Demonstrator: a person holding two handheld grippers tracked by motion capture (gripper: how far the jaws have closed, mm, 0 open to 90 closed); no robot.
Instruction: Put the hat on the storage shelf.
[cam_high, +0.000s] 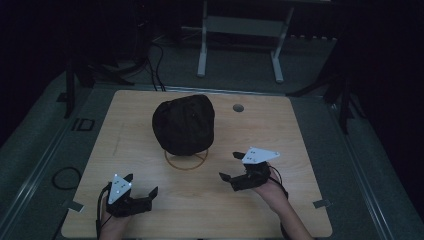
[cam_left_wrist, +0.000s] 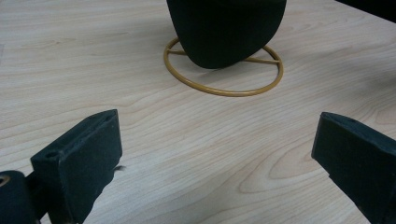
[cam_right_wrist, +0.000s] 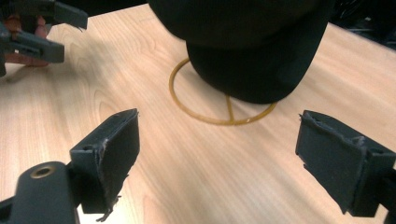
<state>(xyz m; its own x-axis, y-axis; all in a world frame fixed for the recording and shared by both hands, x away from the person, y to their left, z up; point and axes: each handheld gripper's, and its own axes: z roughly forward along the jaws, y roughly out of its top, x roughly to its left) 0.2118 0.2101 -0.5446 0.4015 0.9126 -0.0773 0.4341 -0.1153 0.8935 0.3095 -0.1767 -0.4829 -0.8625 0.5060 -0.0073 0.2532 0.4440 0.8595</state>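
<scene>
A black cap (cam_high: 184, 124) sits on a stand with a yellow wire ring base (cam_high: 186, 161) in the middle of the wooden table (cam_high: 295, 130). My left gripper (cam_high: 141, 184) rests near the front left, open and holding nothing. Its own view shows the cap (cam_left_wrist: 226, 28) and ring base (cam_left_wrist: 224, 89) ahead between wide-apart jaws. My right gripper (cam_high: 231, 166) is open to the right of the ring, also holding nothing. In the right gripper view the cap (cam_right_wrist: 252, 46) hangs over the ring base (cam_right_wrist: 219, 119), and the left gripper (cam_right_wrist: 60, 32) appears at the top left.
A round grommet hole (cam_high: 238, 107) lies at the table's back right. Behind the table a white frame (cam_high: 240, 30) stands on the floor with cables (cam_high: 155, 65) beside it. A cable loop (cam_high: 66, 177) lies on the floor at the left.
</scene>
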